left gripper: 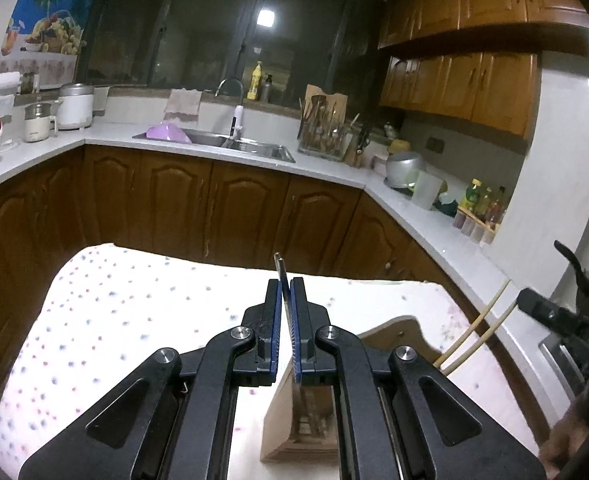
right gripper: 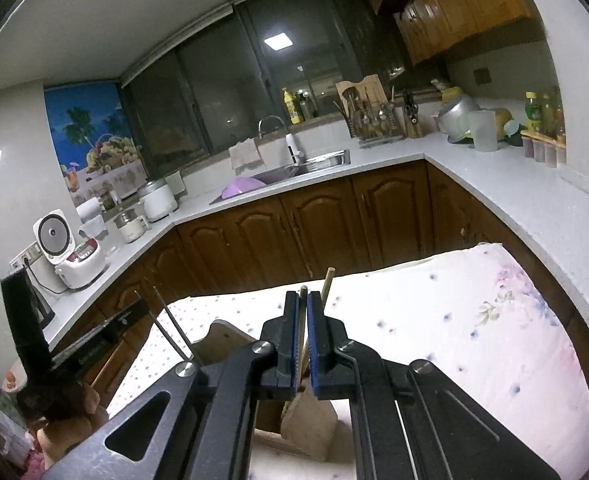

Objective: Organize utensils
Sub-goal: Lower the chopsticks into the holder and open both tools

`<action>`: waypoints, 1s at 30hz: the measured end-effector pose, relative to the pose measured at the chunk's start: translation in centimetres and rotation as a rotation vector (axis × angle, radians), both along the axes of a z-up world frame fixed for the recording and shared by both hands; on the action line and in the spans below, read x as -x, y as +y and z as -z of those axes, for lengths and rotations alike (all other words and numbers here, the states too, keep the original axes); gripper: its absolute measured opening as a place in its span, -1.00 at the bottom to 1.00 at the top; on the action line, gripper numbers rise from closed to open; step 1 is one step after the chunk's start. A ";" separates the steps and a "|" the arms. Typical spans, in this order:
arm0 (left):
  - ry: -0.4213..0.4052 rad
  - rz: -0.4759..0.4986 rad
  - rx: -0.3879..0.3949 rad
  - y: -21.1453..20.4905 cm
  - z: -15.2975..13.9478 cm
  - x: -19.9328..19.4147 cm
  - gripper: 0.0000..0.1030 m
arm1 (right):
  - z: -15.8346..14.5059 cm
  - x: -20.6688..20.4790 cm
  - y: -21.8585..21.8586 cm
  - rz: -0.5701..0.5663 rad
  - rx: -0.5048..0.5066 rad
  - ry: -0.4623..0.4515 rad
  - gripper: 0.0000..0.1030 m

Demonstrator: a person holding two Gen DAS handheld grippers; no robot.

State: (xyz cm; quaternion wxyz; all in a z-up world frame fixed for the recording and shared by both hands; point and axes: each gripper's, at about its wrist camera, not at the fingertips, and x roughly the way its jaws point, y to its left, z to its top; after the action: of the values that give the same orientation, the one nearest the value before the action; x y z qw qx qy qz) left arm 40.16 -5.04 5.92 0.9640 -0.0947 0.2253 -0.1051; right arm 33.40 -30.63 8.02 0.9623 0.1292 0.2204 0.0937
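My left gripper (left gripper: 285, 284) is shut on thin metal chopsticks (left gripper: 279, 268) whose ends stick up past the fingertips. Straight below it stands a wooden utensil holder (left gripper: 294, 424) on the dotted tablecloth (left gripper: 114, 320). My right gripper (right gripper: 303, 296) is shut on a pair of pale wooden chopsticks (right gripper: 328, 280), over the same holder (right gripper: 314, 424). In the left wrist view those wooden chopsticks (left gripper: 474, 328) slant down toward the holder from the right. In the right wrist view the metal chopsticks (right gripper: 170, 324) slant down at the left. The lower ends of both pairs are hidden behind the grippers.
Beyond the table's far edge runs a U-shaped white counter (left gripper: 334, 172) over brown cabinets, with a sink (left gripper: 230, 142), a utensil rack (left gripper: 322, 132), a rice cooker (right gripper: 74, 252) and bottles (left gripper: 482, 204). A person's hand (right gripper: 74, 420) shows at the lower left.
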 end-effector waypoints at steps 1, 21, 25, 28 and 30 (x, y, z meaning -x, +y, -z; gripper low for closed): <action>0.003 0.001 0.002 0.1 0.1 -0.1 -0.93 | 0.0 -0.1 0.0 0.000 0.002 0.001 -0.92; 0.047 0.008 -0.013 0.7 -0.9 1.6 -0.44 | -0.5 1.4 -0.5 -0.003 -0.019 -0.035 0.18; 0.036 -0.030 -0.029 1.7 -0.8 4.0 0.28 | -0.6 3.2 -0.8 -0.001 -0.022 -0.053 0.73; 0.045 -0.065 -0.036 2.6 -0.4 5.7 0.73 | 0.1 4.8 -0.8 -0.005 -0.019 -0.047 0.78; 0.048 -0.074 -0.032 3.4 0.0 7.3 0.78 | 0.5 5.7 -0.8 -0.006 -0.019 -0.032 0.84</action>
State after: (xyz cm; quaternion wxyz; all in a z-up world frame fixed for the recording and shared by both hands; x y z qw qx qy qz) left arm 32.84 -1.64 5.93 0.9629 -0.0900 0.2465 -0.0635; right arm 27.71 -31.48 7.54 0.9641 0.1361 0.2045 0.1007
